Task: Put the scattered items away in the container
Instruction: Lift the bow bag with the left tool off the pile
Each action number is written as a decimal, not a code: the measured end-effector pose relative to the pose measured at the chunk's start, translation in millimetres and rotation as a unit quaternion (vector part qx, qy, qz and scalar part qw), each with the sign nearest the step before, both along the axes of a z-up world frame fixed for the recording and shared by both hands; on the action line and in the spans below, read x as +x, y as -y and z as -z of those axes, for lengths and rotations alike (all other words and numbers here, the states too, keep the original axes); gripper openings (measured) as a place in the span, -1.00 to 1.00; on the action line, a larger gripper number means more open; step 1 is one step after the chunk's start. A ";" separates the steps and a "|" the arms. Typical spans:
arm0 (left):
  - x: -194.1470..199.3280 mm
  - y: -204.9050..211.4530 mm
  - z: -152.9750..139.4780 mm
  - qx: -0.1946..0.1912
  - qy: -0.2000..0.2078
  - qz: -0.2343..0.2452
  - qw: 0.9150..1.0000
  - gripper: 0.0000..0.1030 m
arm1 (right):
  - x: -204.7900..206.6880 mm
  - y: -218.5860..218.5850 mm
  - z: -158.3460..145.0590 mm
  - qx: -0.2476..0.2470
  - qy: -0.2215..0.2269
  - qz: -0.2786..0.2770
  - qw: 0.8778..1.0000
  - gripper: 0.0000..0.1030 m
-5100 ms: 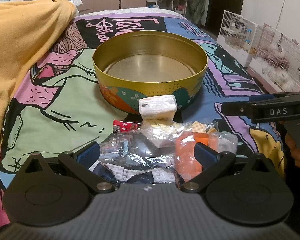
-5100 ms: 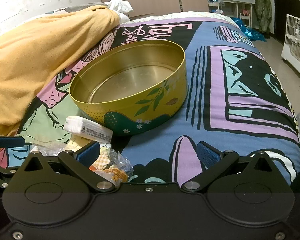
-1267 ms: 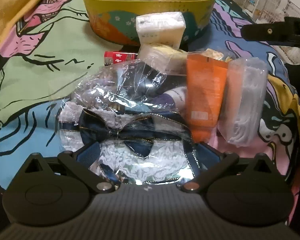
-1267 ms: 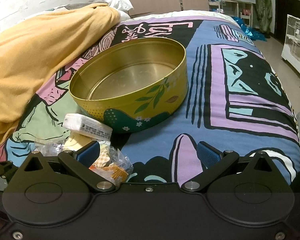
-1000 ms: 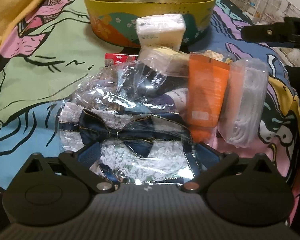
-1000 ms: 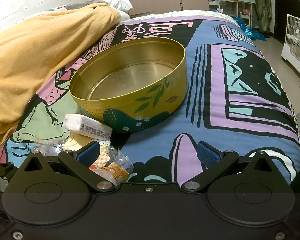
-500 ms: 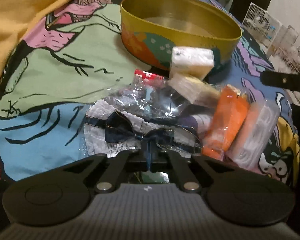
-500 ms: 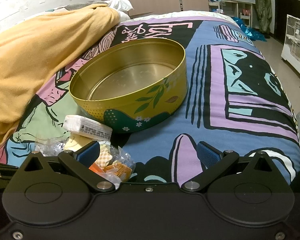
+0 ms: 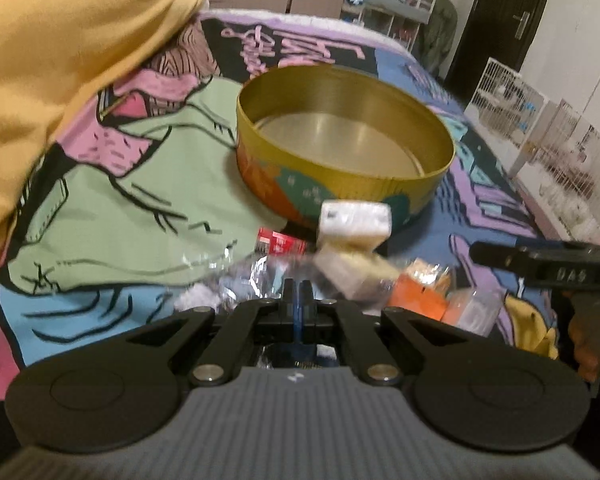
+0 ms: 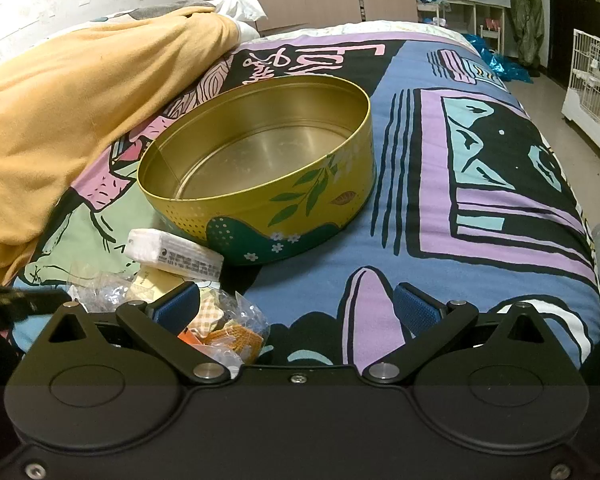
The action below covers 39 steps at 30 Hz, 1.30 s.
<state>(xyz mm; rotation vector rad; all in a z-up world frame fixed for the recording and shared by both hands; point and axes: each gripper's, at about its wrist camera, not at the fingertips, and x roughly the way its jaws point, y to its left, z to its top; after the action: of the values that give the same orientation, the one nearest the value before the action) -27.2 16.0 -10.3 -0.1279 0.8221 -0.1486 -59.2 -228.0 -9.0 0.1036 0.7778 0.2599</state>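
Note:
A round gold tin [image 9: 346, 148] stands empty on the patterned bedspread; it also shows in the right wrist view [image 10: 260, 168]. In front of it lie a white tissue pack [image 9: 354, 220], a small red pack [image 9: 280, 242], an orange tube [image 9: 416, 300] and clear plastic packets [image 9: 236, 276]. My left gripper [image 9: 297, 294] is shut on the clear packet with the navy bow and lifts its edge. My right gripper [image 10: 296, 306] is open and empty, low over the bedspread, right of a crinkled snack packet [image 10: 228, 332] and the tissue pack [image 10: 176, 254].
A yellow blanket [image 9: 60, 60] is heaped on the left of the bed [image 10: 480, 208]. White wire cages [image 9: 540, 120] stand on the floor to the right. The right gripper's body [image 9: 548, 264] juts in at the right of the left wrist view.
My left gripper dropped to the bow packet, shut on its near edge, and has now risen and tilted up with it. My right gripper has hardly moved.

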 end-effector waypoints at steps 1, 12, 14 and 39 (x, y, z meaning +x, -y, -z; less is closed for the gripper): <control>0.4 0.0 -2.8 0.000 0.003 0.000 1.000 -0.98 | 0.0 0.0 -0.1 0.000 0.000 0.000 1.000 1.00; 0.7 -3.0 -30.0 -0.011 0.042 -0.001 0.999 -0.98 | -0.6 0.4 -0.3 -0.001 0.000 -0.001 1.000 1.00; 2.0 -3.7 -33.5 -0.013 0.045 -0.001 0.999 -0.98 | -0.7 0.9 -0.9 0.000 0.001 0.001 1.000 1.00; 1.6 7.4 30.3 0.038 -0.077 0.070 0.994 1.00 | -1.5 -0.9 -0.7 -0.002 0.003 -0.004 1.000 1.00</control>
<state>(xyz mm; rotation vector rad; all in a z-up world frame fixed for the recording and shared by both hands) -25.6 8.6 -40.7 -0.0110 0.9895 -0.2411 -60.7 -227.1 -8.2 0.0955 0.7728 0.2668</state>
